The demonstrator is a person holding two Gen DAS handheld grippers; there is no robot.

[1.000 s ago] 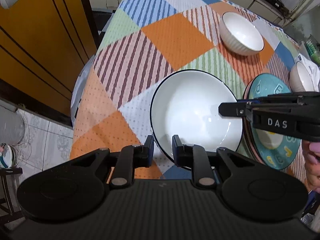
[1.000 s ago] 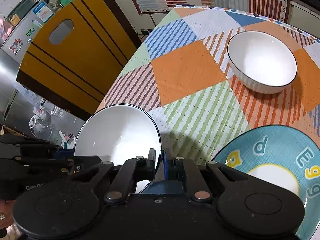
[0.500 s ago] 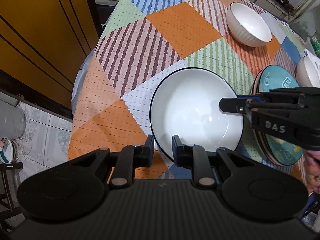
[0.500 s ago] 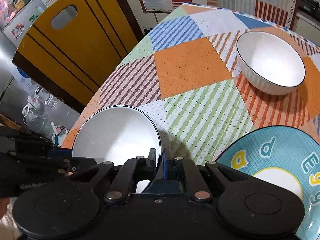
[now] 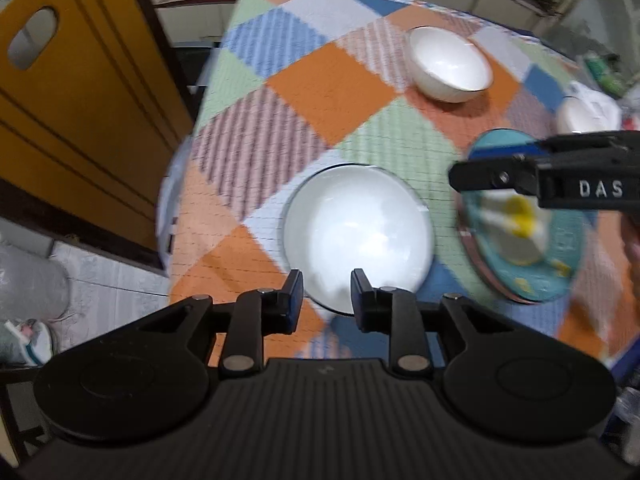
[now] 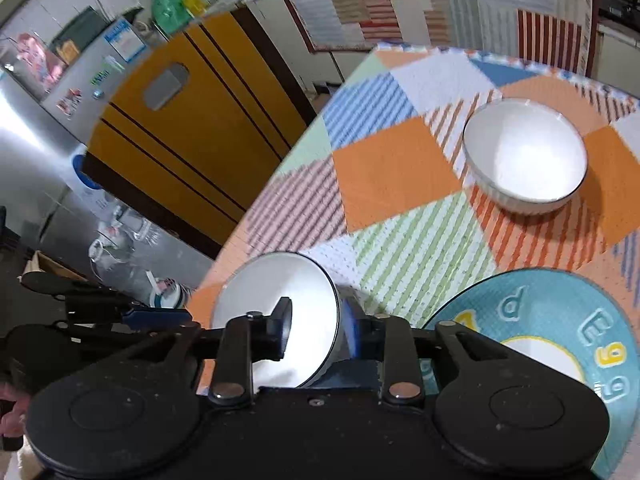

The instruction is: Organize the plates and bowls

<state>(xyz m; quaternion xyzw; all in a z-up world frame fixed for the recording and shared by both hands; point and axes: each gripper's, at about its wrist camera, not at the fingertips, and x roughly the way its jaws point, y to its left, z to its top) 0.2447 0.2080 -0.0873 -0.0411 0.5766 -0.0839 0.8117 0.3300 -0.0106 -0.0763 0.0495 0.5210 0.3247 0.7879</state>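
The white plate (image 5: 358, 236) lay flat on the desk (image 5: 332, 104), directly ahead of and below my left hand-held gripper (image 5: 327, 296), whose jaws were opening, empty. My right hand-held gripper (image 6: 316, 330) was also opening, the plate's rim between its pads but unpressed. The white bowl (image 6: 524, 156) sat farther off, nearer my right.

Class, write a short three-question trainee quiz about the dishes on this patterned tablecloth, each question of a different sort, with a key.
1. True or false: the white plate lies on the tablecloth.
2. What word is on the teal plate? A) Egg B) Tea C) Soup
3. Fill in: the white bowl at the far side stands ____ (upright/overturned).

Key: 1 true; 2 A; 3 upright.
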